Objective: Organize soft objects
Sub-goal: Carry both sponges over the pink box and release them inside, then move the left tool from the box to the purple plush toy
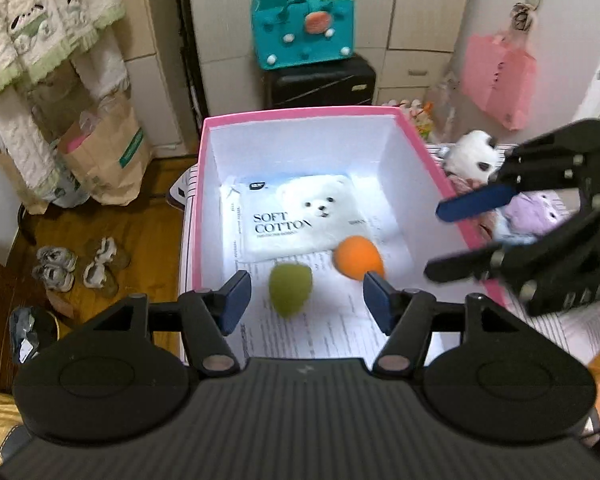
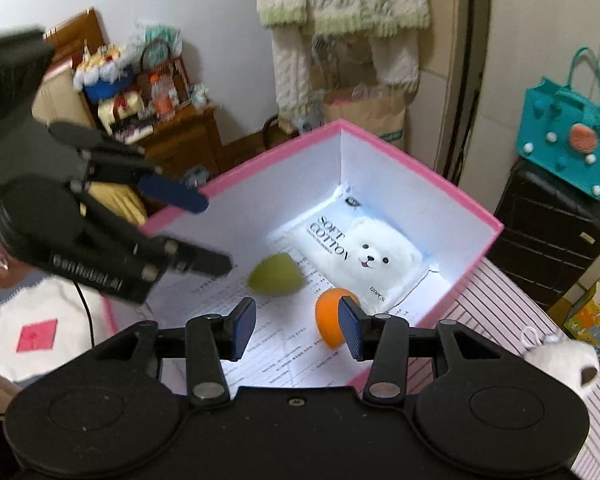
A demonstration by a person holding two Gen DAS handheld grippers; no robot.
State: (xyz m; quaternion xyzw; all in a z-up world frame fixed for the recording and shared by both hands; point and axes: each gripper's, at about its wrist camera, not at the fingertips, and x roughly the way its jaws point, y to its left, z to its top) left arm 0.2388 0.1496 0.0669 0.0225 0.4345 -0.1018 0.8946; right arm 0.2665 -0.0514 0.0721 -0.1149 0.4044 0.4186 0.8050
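Light glares off the white floor of my pink box (image 1: 300,114). The green sponge (image 1: 291,293) and my other claw (image 1: 446,236) smear with blur; walls bow at the edges.

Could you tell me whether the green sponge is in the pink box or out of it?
In: the green sponge lies on the pink box floor, between its walls.

The green sponge (image 1: 291,293) is smeared by motion blur, its edges soft. The right tongs' pad hides part of the orange sponge (image 2: 330,316). Small print on the paper sheets (image 1: 340,320) is too fine to read. The frame's right edge cuts off the right tongs (image 1: 436,240), which cover most of a purple plush toy (image 1: 534,216).
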